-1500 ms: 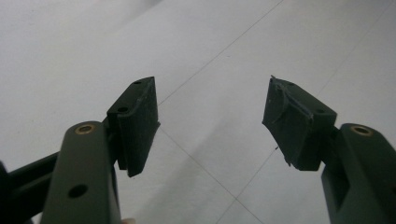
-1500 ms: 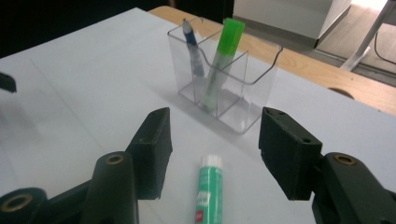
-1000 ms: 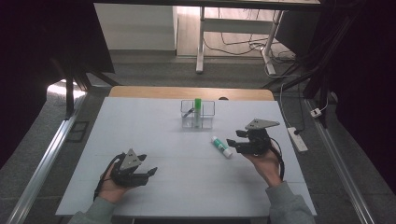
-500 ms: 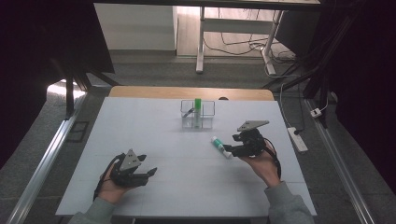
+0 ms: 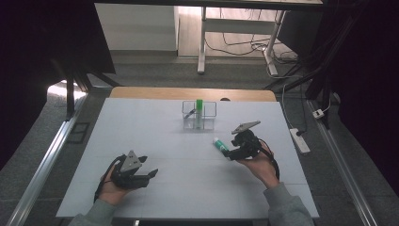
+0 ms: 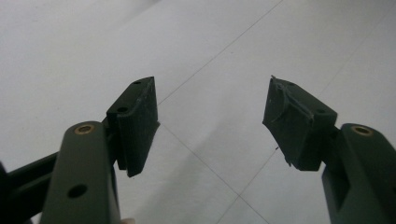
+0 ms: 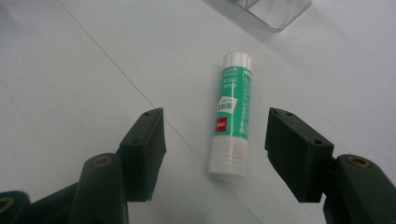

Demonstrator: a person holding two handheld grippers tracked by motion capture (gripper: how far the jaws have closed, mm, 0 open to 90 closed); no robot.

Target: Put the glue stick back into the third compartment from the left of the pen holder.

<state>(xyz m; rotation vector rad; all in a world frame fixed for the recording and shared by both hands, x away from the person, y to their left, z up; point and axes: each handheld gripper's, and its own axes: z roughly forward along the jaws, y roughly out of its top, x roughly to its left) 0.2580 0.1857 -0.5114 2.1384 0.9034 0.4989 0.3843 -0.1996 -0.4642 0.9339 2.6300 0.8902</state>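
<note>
Right tongs just opening wide, straddling glue stick, untouched

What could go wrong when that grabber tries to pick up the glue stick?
The glue stick is round and lies flat on the table, so it might roll away if one side of the right tool, whose jaws have just been opening, touches it first. The tool is near the stick's end, so a pinch there could tip it. The clear organizer stands close behind; a hasty lift might bump it.
</note>
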